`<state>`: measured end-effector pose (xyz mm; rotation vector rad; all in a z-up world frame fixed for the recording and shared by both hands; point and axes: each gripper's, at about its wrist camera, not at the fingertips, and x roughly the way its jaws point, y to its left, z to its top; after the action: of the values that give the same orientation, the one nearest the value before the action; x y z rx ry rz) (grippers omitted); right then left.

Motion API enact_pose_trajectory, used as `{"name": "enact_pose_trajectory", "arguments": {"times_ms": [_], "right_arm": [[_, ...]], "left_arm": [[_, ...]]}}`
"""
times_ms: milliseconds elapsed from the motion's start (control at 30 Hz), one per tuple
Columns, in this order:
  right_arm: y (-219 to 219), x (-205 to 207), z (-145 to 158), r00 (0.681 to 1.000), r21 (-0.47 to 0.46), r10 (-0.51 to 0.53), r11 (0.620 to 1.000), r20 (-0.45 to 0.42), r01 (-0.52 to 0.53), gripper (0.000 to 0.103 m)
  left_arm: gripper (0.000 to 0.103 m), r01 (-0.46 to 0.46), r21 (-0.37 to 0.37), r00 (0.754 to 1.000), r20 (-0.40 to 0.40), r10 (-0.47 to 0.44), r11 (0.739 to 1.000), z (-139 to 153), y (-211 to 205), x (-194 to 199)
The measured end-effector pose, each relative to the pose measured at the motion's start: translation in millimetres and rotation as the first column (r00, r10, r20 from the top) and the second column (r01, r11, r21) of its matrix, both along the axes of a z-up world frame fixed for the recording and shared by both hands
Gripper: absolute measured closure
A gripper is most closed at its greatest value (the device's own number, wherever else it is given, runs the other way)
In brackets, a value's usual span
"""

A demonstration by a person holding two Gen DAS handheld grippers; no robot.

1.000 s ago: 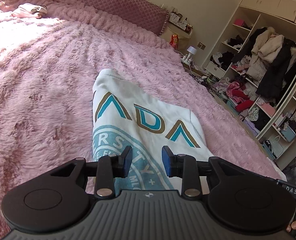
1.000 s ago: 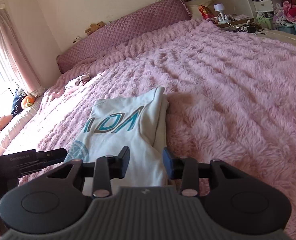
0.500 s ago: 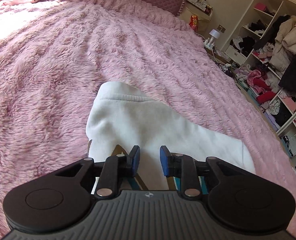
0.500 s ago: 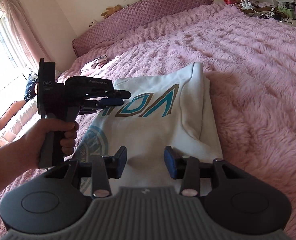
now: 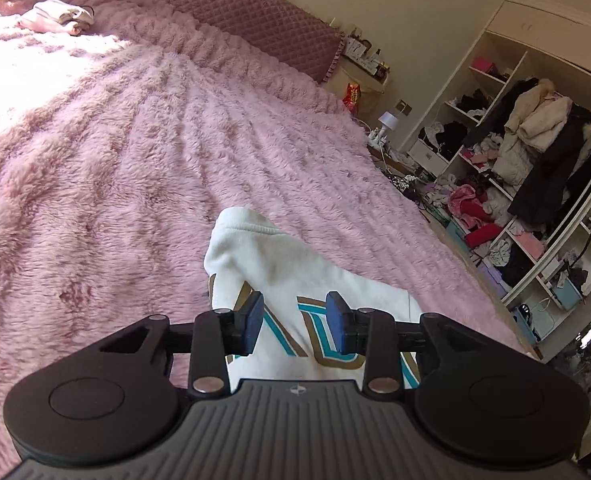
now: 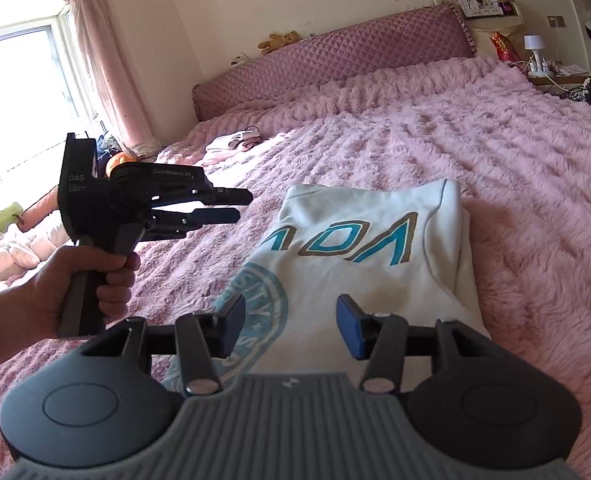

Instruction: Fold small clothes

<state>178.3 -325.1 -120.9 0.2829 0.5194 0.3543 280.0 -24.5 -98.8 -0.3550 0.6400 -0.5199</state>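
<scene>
A white sweatshirt [image 6: 359,264] with teal and brown lettering is laid on the pink fleece blanket [image 6: 475,136], already folded in along its right side, where a doubled edge can be seen. The left claw [image 5: 294,325] is held just above the near part of the garment with its blue pads well apart and nothing gripped; from the right wrist view it is seen raised off to the left of the cloth, clear of it. The right claw [image 6: 291,330] hovers over the bottom hem, spread wide and likewise empty.

The next fold is judged to be the matching one on the left side, or the lengthwise one from the hem. It would be done best if both layers at an edge were pinched together, the cloth lifted only slightly, and the edge carried across in one sweep so that the thick fabric is not dragged over the plush pile. The finished edge should be lined up with the opposite one before being let go
</scene>
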Motion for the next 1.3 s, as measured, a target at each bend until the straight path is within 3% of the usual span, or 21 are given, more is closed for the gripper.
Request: {"name": "enact_pose_trajectory", "arguments": {"times_ms": [167,300,433,533,600,633,733,833,900,1033,1167,1200,1233,1300], "right_arm": [[-3,-10,-6,0.997,-0.035,-0.058,0.998,-0.046,0.057,0.054],[-17,-17,-11,0.989,-0.045,-0.109,0.993,-0.099,0.105,0.054],[-22,-22,-12,0.984,-0.088,-0.135,0.988,-0.116,0.125,0.054],[-24,-25,-14,0.981,-0.091,-0.141,0.987,-0.132,0.130,0.054],[-24,-26,-16,0.980,-0.090,-0.144,0.987,-0.138,0.132,0.053],[-23,-27,-17,0.979,-0.091,-0.148,0.987,-0.142,0.136,0.053],[-25,-27,-21,0.975,-0.086,-0.161,0.985,-0.151,0.149,0.053],[-29,-27,-24,0.972,-0.073,-0.173,0.984,-0.157,0.164,0.052],[-34,-27,-25,0.971,-0.049,-0.175,0.984,-0.164,0.170,0.052],[-44,-25,-22,0.971,-0.044,-0.178,0.984,-0.158,0.173,0.052],[-45,-23,-19,0.974,-0.075,-0.168,0.984,-0.148,0.159,0.052],[-45,-23,-18,0.975,-0.075,-0.166,0.985,-0.146,0.156,0.052],[-46,-23,-16,0.976,-0.072,-0.161,0.986,-0.145,0.152,0.050],[-48,-22,-15,0.977,-0.064,-0.157,0.987,-0.143,0.149,0.049]], "left_arm": [[0.062,0.044,0.211,0.996,0.072,-0.061,0.976,-12,4,-106],[0.062,0.085,0.334,0.992,0.056,-0.110,0.939,-28,-15,-140],[0.062,0.097,0.367,0.994,0.016,-0.111,0.925,-39,-30,-137],[0.071,0.099,0.358,0.995,-0.007,-0.103,0.929,-46,-29,-130],[0.092,0.104,0.357,0.994,-0.004,-0.110,0.928,-46,-29,-130],[0.095,0.094,0.370,0.994,0.012,-0.105,0.924,-44,-30,-133],[0.097,0.066,0.408,0.996,0.025,-0.083,0.911,-39,-34,-139],[0.098,0.083,0.417,0.996,-0.058,-0.065,0.905,-55,-33,-131],[0.100,0.105,0.399,0.992,-0.106,-0.067,0.911,-64,-30,-129],[0.095,0.083,0.307,0.995,-0.079,-0.061,0.948,-51,-10,-136],[0.075,0.013,0.151,0.998,-0.068,-0.003,0.988,-34,20,-136],[0.067,0.003,0.075,0.996,-0.086,0.003,0.997,-31,28,-129],[0.058,-0.001,0.004,0.994,-0.113,0.002,1.000,-32,35,-122],[0.030,-0.021,-0.164,0.985,-0.170,-0.007,0.986,-38,50,-106]]}}
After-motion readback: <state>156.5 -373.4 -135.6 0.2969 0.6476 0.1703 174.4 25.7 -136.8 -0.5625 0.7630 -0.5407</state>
